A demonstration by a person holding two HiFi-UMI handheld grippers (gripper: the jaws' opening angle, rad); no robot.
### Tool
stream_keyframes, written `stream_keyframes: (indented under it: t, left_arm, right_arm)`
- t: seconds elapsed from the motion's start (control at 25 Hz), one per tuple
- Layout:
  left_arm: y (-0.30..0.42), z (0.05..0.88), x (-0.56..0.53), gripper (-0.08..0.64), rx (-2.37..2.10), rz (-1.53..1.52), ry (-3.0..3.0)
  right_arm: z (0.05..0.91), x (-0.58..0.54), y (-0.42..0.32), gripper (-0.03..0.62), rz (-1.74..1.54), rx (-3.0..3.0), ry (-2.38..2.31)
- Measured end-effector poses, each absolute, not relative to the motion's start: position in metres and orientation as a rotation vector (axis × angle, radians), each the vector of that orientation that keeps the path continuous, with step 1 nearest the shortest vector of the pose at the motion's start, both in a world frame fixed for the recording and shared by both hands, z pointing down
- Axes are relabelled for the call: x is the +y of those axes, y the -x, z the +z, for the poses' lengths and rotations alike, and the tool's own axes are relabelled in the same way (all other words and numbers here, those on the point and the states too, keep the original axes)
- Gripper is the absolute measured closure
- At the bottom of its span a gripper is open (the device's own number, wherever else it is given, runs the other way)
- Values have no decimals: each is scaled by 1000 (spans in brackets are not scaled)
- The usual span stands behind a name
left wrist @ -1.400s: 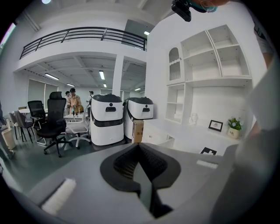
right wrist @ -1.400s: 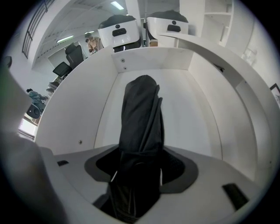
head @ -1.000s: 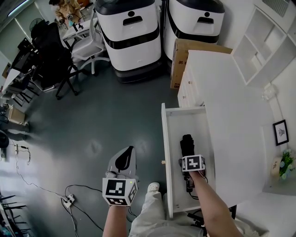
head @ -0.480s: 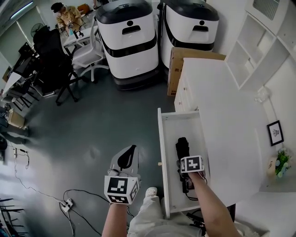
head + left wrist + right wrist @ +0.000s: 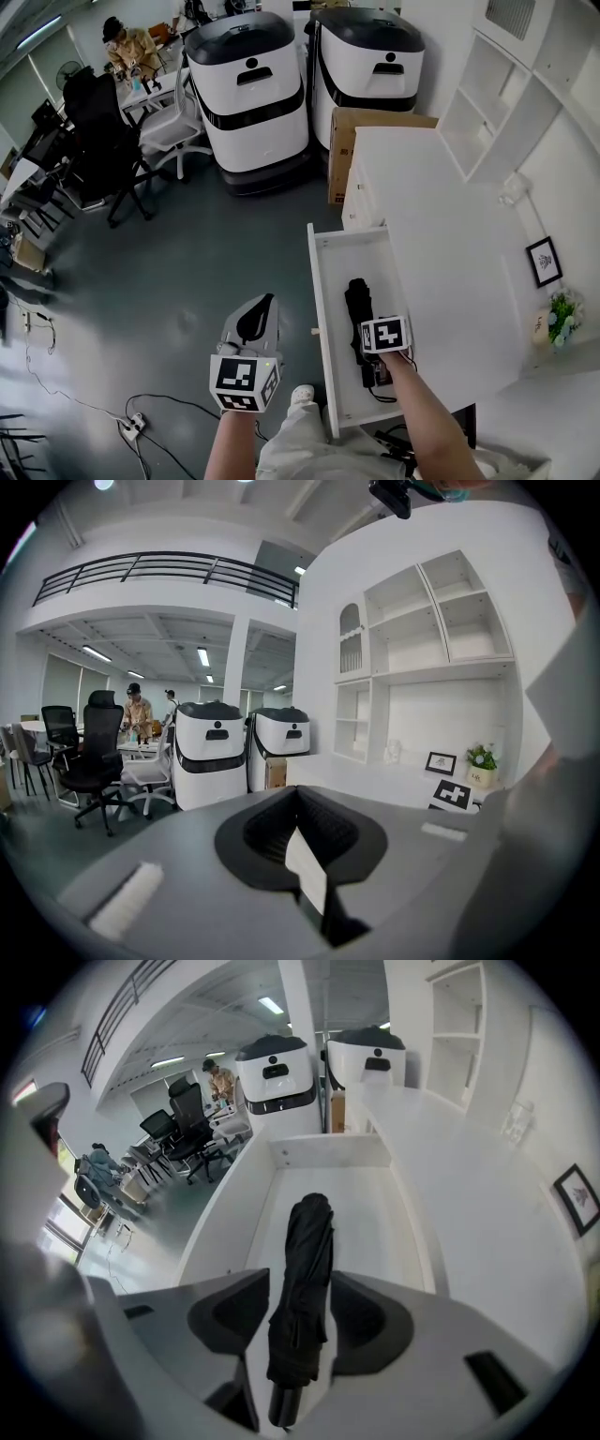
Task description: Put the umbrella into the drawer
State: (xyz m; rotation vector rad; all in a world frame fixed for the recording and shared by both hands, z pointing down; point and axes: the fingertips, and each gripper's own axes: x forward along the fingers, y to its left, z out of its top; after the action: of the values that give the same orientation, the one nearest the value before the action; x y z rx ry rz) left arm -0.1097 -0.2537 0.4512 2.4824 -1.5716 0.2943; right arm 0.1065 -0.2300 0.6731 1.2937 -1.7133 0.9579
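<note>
Umbrella [image 5: 305, 1241] within closing right claw [image 5: 298, 1299]

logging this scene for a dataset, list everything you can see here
umbrella: 1, black, lying in the open drawer
drawer: 1, white, pulled out of the cabinet
cabinet: 1, white, at right
machines: 2, white and black, beyond the cabinet
cardboard box: 1, brown, between machines and cabinet
office chairs: 2, black and white, far left
picture frame: 1, black, on the cabinet top
potted plant: 1, green, beside the frame
person: 1, tan top, at the far desk
left gripper: 1, grey, jaws shut, empty, over the floor
right gripper: 1, grey, above the drawer, jaws closing, nothing gripped, umbrella below
</note>
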Motion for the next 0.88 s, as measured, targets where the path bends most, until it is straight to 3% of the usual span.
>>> stream_keyframes:
  t: [0.12,0.2,0.36,0.88]
  left_arm:
    - [109,445,-248,551,-1578,282,-2490]
    - [107,441,-244,551,-1583,274,-2497]
    - [104,434,-236,551,-1595,258,-2505]
    - [87,409,-224,551,-1676,199,-2510]
  right_arm:
    - [660,-228,-108,443,903,-1735,-1310]
    - [649,-226,-108,536,863,-1759,-1320]
    - [626,-223,-105,577,796,-1833,-1325]
    - [542,-218,-109,586,657,-2106,-1356]
